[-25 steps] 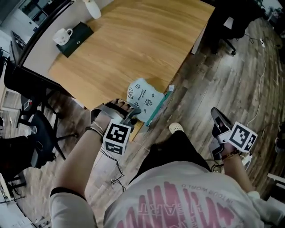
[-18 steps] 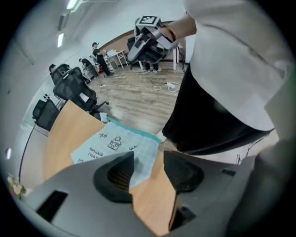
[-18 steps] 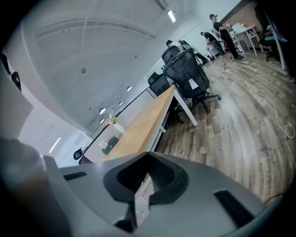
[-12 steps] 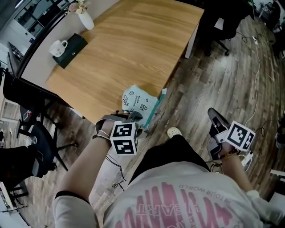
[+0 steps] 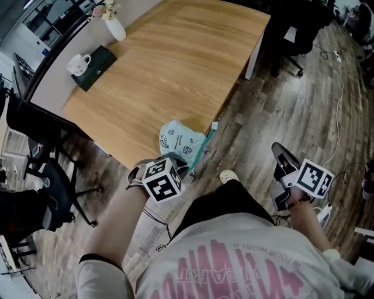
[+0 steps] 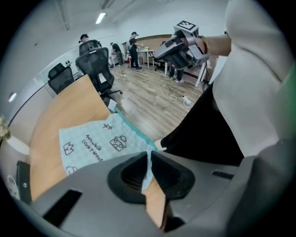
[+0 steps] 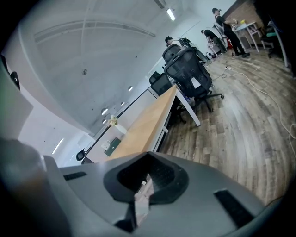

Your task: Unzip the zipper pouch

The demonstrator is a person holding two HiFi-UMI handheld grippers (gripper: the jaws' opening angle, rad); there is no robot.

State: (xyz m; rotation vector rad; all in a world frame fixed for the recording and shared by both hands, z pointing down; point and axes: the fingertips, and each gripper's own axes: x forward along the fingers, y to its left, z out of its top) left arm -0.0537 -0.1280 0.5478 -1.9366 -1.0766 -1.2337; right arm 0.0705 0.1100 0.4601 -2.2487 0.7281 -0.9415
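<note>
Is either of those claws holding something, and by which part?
The left gripper, whose jaws have just been closing, pinches the zipper pouch by its near corner. The right gripper is shut on nothing.

White T-shirt (image 5: 234, 257) and dark trousers (image 5: 225, 198)
Pink print (image 5: 225, 266) on the shirt; grey left gripper (image 6: 149, 161) and right gripper (image 7: 145, 179) each carry a black-and-white marker cube (image 5: 162, 180).

Even, cool indoor light from ceiling strips (image 7: 171, 14); soft shadows. Gripper views fisheye, black vignetted corners, near foreground blurred. Head view fairly sharp, dimmer edges.
</note>
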